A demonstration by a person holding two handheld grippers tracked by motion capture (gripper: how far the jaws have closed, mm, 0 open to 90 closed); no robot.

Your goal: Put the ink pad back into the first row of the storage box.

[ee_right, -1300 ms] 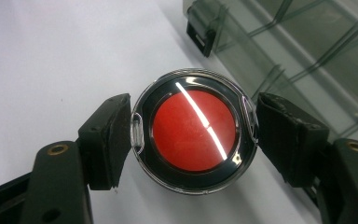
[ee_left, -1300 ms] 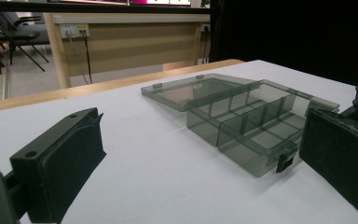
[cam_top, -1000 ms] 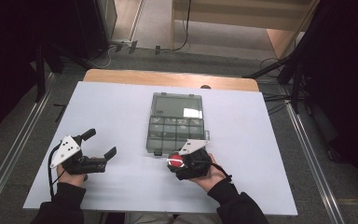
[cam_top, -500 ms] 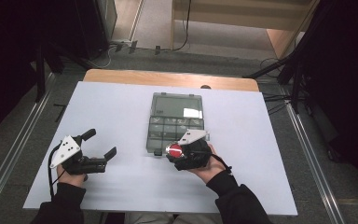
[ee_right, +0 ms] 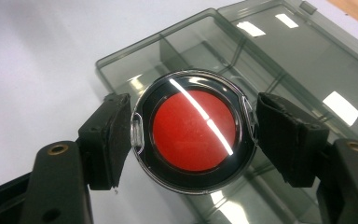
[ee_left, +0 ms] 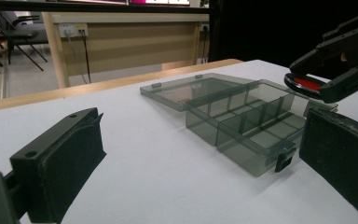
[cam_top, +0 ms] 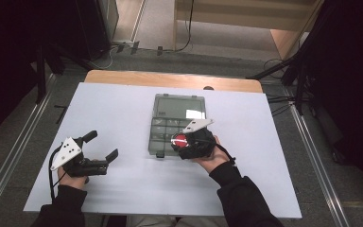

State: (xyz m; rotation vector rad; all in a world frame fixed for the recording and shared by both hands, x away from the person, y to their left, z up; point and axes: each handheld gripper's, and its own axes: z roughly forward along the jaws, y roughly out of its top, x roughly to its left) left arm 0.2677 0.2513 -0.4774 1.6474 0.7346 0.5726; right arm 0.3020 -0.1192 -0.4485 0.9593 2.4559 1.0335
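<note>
A smoky clear compartment box (cam_top: 163, 128) lies open mid-table, its lid (cam_top: 178, 106) laid flat on the far side. My right gripper (cam_top: 181, 142) is shut on a round clear case with a red disc (cam_top: 179, 140) and holds it level above the box's near right compartments. In the right gripper view the case (ee_right: 193, 130) sits squeezed between both pads, over the box (ee_right: 261, 60). My left gripper (cam_top: 101, 144) rests open on the table, left of the box. Between its jaws the left gripper view shows the box (ee_left: 242, 121) and the red disc (ee_left: 307, 84) at the right.
A white sheet (cam_top: 123, 189) covers the table, with a bare wooden strip (cam_top: 170, 80) along the far edge. The box's compartments look empty. Dark frames and cables stand on the floor around the table.
My right gripper has carried the red disc case forward and slightly left, from the box's near edge to above its compartments. The left gripper has stayed put.
</note>
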